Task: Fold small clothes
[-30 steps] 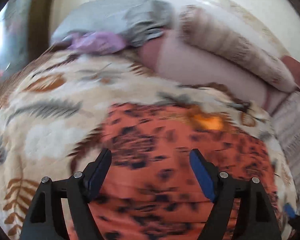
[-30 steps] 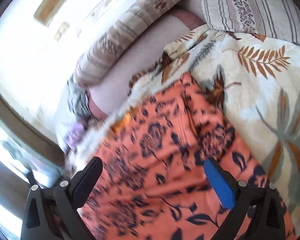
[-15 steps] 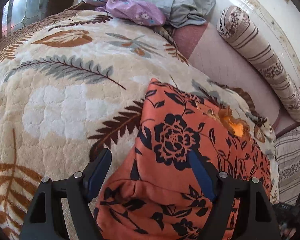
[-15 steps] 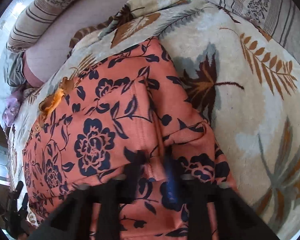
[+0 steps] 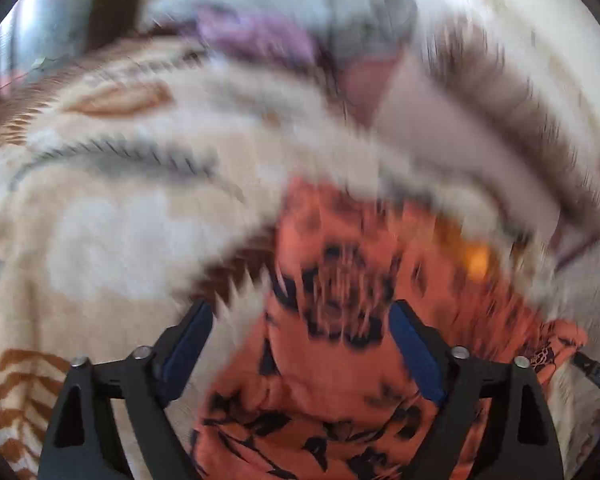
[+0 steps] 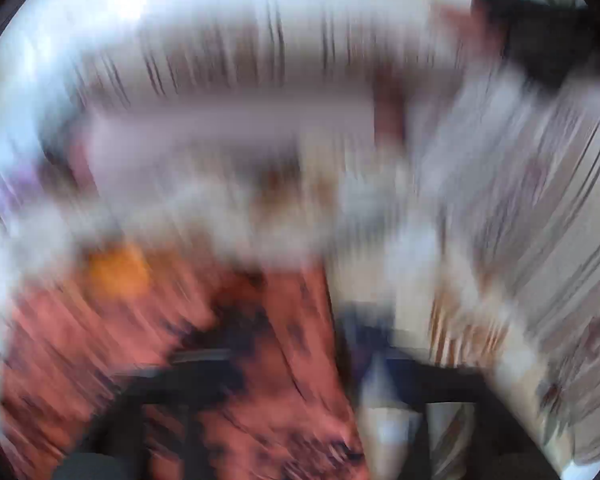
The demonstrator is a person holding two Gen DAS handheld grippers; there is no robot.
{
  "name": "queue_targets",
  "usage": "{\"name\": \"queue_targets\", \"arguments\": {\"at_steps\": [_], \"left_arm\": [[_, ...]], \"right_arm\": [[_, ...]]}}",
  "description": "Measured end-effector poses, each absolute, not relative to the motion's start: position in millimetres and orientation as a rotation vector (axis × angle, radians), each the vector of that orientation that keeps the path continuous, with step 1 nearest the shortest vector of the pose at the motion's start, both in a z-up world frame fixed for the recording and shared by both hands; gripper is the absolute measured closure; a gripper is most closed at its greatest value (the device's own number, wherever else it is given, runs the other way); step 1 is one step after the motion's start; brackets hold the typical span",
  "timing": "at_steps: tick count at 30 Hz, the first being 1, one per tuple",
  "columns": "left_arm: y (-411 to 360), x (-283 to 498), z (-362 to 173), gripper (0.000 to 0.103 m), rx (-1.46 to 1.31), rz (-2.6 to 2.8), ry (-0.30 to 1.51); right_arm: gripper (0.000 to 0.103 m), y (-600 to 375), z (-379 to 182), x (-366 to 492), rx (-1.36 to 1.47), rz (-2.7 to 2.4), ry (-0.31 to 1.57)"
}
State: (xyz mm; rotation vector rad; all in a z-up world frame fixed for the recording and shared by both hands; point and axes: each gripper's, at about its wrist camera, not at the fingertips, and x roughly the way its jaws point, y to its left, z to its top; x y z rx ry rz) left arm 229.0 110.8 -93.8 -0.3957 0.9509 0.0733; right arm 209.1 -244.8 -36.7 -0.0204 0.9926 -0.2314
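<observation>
An orange garment with dark blue flowers [image 5: 340, 360] lies on a cream bedspread with leaf print [image 5: 112, 220]. In the left wrist view my left gripper [image 5: 300, 348] is open, its blue-padded fingers [image 5: 186, 344] spread over the garment's left edge, nothing between them. The right wrist view is heavily blurred by motion. There the garment [image 6: 260, 360] fills the lower left, and my right gripper [image 6: 304, 364] shows only as dark smears with the cloth running between them. Its state cannot be read.
A striped bolster pillow [image 5: 512, 120] and a pink sheet [image 5: 428, 120] lie at the back right. A grey and a purple cloth [image 5: 260, 32] are piled at the back. A striped cover [image 6: 540, 200] lies to the right.
Both cameras are now moving fast and blurred. The right gripper closed onto the garment's folded edge half a second ago and has since swung. The left gripper stays open over the garment's left edge.
</observation>
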Motion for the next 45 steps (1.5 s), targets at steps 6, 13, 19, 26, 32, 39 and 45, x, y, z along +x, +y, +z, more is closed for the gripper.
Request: {"name": "queue_targets", "arguments": {"at_steps": [6,13,19,26,32,39,45], "left_arm": [[90.3,221.8,-82.2,0.012,-0.279,0.077,0.882],[106.7,227.5,-94.9,0.012,-0.358,0.12,0.923],[104.8,227.0,-94.0,0.012,-0.359,0.111,0.925],[103.5,226.2,-93.5,0.012,-0.348,0.117,0.926],[101.7,226.3,-93.5,0.012,-0.333,0.12,0.921],[122.3,212.6,-68.2,0.012,-0.39,0.189,0.788],[93.5,231.1,-95.4,0.01,-0.199,0.16,0.936]], "right_arm": [[0.031,-278.9,-53.4,185.0,0.245,-0.134,0.948],[0.031,-273.6,-35.5,232.0,0.309,-0.006,0.927],[0.031,-301.4,-62.5,240.9,0.612,0.078,0.977],[0.031,-302.7,-89.2,255.5,0.746,0.116,1.085],[0.089,-250.3,-80.0,273.6,0.298,0.015,1.183],[0.093,-172.6,10.7,238.1,-0.234,-0.073,0.825],[0.055,-223.8,-87.9,257.1,0.02,-0.076,1.057]]}}
